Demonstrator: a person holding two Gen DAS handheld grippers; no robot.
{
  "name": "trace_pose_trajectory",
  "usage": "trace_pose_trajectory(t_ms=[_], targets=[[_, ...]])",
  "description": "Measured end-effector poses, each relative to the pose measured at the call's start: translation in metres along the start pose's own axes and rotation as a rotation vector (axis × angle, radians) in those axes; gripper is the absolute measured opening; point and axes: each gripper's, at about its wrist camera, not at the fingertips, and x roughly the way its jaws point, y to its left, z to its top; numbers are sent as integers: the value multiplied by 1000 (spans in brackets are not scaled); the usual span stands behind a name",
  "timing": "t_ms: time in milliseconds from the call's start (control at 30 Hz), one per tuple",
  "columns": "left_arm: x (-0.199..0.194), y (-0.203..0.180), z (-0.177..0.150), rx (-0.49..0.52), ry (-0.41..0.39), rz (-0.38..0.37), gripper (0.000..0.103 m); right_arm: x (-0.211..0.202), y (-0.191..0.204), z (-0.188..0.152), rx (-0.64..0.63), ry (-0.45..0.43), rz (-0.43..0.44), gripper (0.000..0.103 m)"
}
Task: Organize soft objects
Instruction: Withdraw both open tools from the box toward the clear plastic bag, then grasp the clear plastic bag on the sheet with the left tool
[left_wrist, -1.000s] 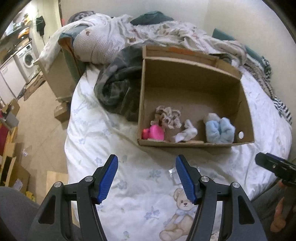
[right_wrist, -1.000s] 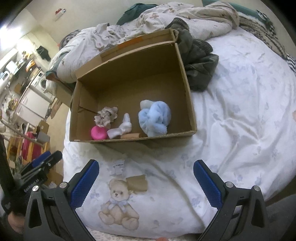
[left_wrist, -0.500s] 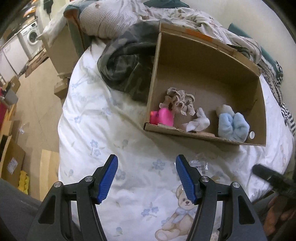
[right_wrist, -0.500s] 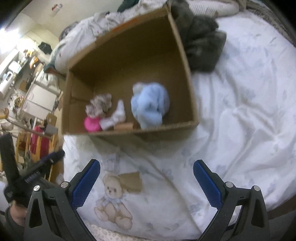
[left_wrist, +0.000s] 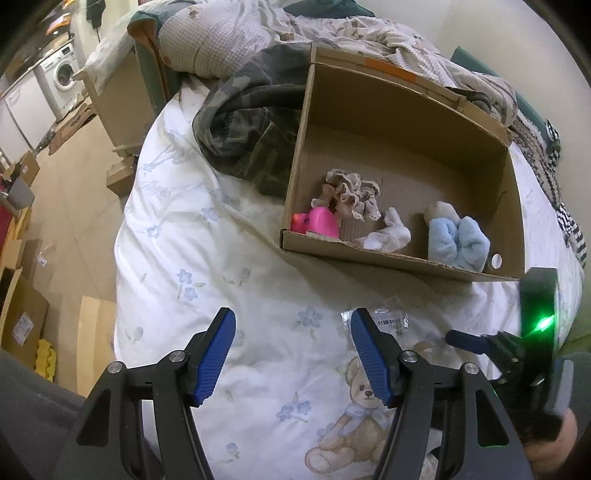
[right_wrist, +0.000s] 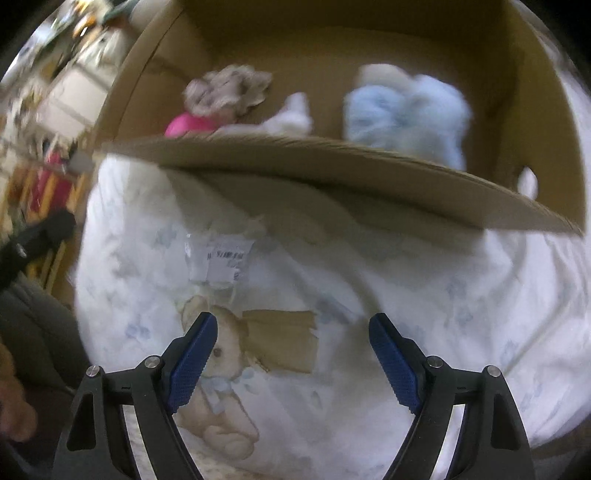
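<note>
Lying crosswise, white sock (left_wrist: 384, 236), toe toward blue towel (left_wrist: 458, 240)

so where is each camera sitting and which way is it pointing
Left wrist: on the left gripper, above the bed, facing the cardboard box; the right gripper and a hand show lower right.
Right wrist: on the right gripper, low and near the box's front wall, blurred.
Both show the blue plush and teddy-print sheet.

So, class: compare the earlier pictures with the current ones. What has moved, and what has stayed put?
The right hand-held gripper has dropped low toward the bedsheet, close to the cardboard box; it grasped nothing. The left hand-held gripper edged forward, also open and empty. The blue towel, white sock and pink toy lie unmoved.
</note>
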Motion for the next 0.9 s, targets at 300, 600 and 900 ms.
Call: trace_pose_trajectory(t_ms=[300, 600, 900], targets=[[-5, -2, -3, 8, -17, 5, 62, 17, 29, -3, -148, 10, -81, 47], [1, -4, -4, 19, 0, 22, 62, -20, 10, -6, -55, -46, 3, 9], [10, -15, 3, 47, -3, 6, 62, -78, -33, -16, 162, -168, 181, 7]])
